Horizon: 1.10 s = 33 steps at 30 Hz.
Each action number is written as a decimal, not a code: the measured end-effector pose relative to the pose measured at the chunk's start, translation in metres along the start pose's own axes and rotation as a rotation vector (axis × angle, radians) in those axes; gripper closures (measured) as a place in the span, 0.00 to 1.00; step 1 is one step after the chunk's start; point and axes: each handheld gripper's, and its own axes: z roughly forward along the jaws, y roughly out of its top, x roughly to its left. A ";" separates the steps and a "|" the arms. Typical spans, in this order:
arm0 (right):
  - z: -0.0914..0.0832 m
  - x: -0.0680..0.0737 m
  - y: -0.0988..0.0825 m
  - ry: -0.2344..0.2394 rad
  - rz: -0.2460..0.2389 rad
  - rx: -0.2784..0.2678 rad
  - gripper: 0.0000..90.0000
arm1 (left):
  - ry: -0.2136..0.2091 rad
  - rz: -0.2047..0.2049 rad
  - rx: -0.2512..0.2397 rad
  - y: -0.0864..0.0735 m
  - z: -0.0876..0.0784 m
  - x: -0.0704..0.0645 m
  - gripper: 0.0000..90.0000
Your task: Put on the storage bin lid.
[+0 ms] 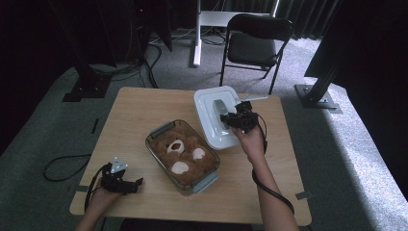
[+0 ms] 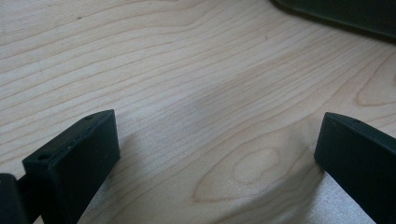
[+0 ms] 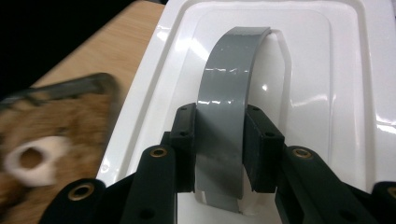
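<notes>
Teddy bear (image 1: pixel 183 154) in dish (image 1: pixel 210 181) mid-surface (image 1: pixel 134 106); lid (image 1: pixel 208 107) just right and behind, perhaps touching dish; right tongs (image 1: pixel 230 117) on lid handle (image 3: pixel 231 84); left tongs (image 1: pixel 136 183) at near-left corner.

Beyond my tabletop (image 1: pixel 139 108), at about one o'clock, a black folding chair (image 1: pixel 255 41) stands on the grey carpet (image 1: pixel 43 130). A white stand's post (image 1: pixel 197 33) rises at twelve, and a loose black cable (image 1: pixel 60 166) loops on the floor at nine o'clock.
</notes>
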 end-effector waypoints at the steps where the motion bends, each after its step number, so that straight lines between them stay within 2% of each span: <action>1: -0.003 0.005 0.000 0.018 -0.003 -0.006 0.75 | 0.001 0.002 0.000 0.000 0.000 0.000 0.01; 5: -0.013 0.028 -0.005 0.102 -0.029 -0.028 0.75 | 0.002 -0.001 -0.004 0.000 0.000 0.000 0.01; 8: -0.015 0.046 -0.009 0.142 -0.070 -0.016 0.75 | 0.002 -0.001 -0.003 0.000 0.000 0.000 0.01; 9: -0.015 0.046 -0.009 0.142 -0.070 -0.016 0.75 | 0.002 -0.001 -0.004 0.000 0.000 0.000 0.01; 11: -0.014 0.061 -0.014 0.186 -0.094 0.007 0.75 | 0.001 -0.001 -0.003 0.000 0.000 0.000 0.01; 14: -0.013 0.075 -0.018 0.227 -0.128 0.028 0.75 | 0.001 -0.001 -0.001 0.000 0.000 0.000 0.01; 15: -0.013 0.075 -0.018 0.227 -0.128 0.028 0.75 | 0.001 -0.001 -0.001 0.000 0.000 0.000 0.01; 17: -0.010 0.091 -0.023 0.260 -0.163 0.056 0.75 | 0.000 0.000 -0.001 0.000 0.000 0.000 0.01; 19: -0.006 0.100 -0.027 0.288 -0.177 0.080 0.75 | 0.001 0.000 -0.001 0.000 0.000 0.000 0.01; 24: 0.005 0.118 -0.037 0.320 -0.218 0.132 0.75 | 0.001 0.002 0.001 0.000 0.000 0.000 0.01; 27: 0.012 0.122 -0.039 0.331 -0.213 0.150 0.75 | 0.000 0.003 0.001 0.000 0.000 0.000 0.01; 30: 0.015 0.124 -0.039 0.332 -0.210 0.157 0.75 | 0.000 0.002 0.001 0.001 0.000 0.000 0.01; 33: 0.018 0.126 -0.038 0.311 -0.225 0.174 0.75 | 0.000 0.003 0.001 0.001 0.000 0.000 0.01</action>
